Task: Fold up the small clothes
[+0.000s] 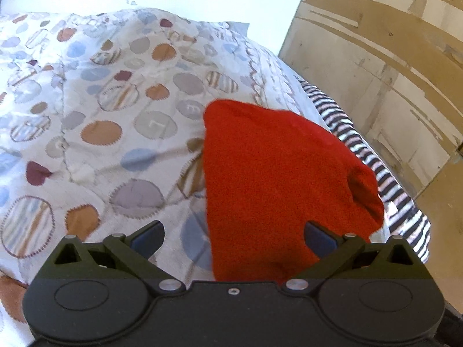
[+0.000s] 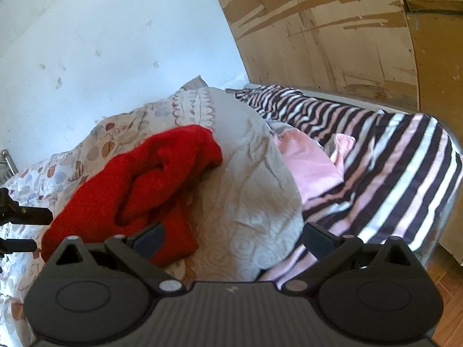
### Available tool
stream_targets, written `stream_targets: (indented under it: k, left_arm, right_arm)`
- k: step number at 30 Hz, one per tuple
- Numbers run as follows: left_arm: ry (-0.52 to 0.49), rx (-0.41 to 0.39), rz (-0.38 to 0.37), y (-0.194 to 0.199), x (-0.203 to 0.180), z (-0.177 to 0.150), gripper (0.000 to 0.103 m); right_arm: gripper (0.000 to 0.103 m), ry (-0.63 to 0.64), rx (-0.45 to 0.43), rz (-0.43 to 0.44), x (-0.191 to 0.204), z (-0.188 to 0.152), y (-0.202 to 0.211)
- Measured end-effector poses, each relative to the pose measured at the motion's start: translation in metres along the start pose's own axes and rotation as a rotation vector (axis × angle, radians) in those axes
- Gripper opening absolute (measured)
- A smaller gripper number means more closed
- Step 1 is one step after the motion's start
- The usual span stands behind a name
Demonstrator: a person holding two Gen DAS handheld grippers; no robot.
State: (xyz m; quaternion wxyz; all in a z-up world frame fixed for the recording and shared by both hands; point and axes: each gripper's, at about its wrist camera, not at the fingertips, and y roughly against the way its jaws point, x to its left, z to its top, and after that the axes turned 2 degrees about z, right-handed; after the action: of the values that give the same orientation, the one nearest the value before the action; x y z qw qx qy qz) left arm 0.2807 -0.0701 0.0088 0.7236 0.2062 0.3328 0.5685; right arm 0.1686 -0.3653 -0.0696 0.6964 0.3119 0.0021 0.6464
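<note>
A small red knitted garment (image 1: pixel 275 179) lies on the patterned quilt, with a fold or opening at its right side. In the right wrist view the same red garment (image 2: pixel 150 185) lies bunched and creased on the quilt. My left gripper (image 1: pixel 233 238) is open, its fingers wide apart just above the garment's near edge, holding nothing. My right gripper (image 2: pixel 233 238) is open too, to the right of the garment over pale quilt, with its left finger (image 2: pixel 150 238) close to the red cloth. A pink garment (image 2: pixel 309 167) lies further right.
The quilt (image 1: pixel 101 110) with coloured circles covers the bed; a striped sheet (image 2: pixel 399 173) runs along the bed's right side. Wooden panelling (image 2: pixel 332 34) and a pale wall (image 2: pixel 101 43) stand behind. Dark parts of the other gripper (image 2: pixel 17 217) show at the left edge.
</note>
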Motion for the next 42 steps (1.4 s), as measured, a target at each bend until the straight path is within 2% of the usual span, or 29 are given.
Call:
stream_targets:
  k: [5,12,15,19,22,25,32,35,37,42]
  left_arm:
    - [0.014,-0.009,0.029,-0.004,0.01,0.008,0.102]
    - [0.038,-0.015,0.029,-0.024,0.024,0.02,0.102]
    - [0.059,-0.027,0.004,-0.036,0.03,0.027,0.102]
    - [0.087,-0.032,-0.065,-0.057,0.037,0.035,0.102]
    - [0.091,-0.033,-0.102,-0.073,0.04,0.039,0.102]
    - [0.093,-0.024,-0.131,-0.088,0.04,0.043,0.102]
    - [0.085,-0.002,-0.172,-0.109,0.04,0.047,0.103]
    - [0.084,0.027,-0.185,-0.117,0.042,0.048,0.103]
    - [0.09,0.039,-0.187,-0.121,0.044,0.048,0.103]
    - [0.092,0.055,-0.195,-0.126,0.044,0.05,0.103]
  right_arm:
    - [0.103,0.019,-0.018,0.028,0.008,0.009,-0.009]
    - [0.103,0.084,-0.061,0.075,0.019,0.031,-0.029]
    - [0.103,0.101,-0.089,0.093,0.022,0.046,-0.043]
    - [0.103,0.084,-0.107,0.159,0.019,0.067,-0.066]
    - [0.103,0.032,-0.077,0.235,0.013,0.084,-0.091]
    - [0.103,0.036,-0.035,0.29,0.011,0.097,-0.122]
    - [0.103,-0.008,0.083,0.343,0.001,0.109,-0.184]
    - [0.102,-0.021,0.115,0.386,0.001,0.103,-0.198]
    - [0.097,-0.023,0.131,0.388,0.004,0.096,-0.204]
    - [0.091,-0.017,0.097,0.392,0.005,0.087,-0.201]
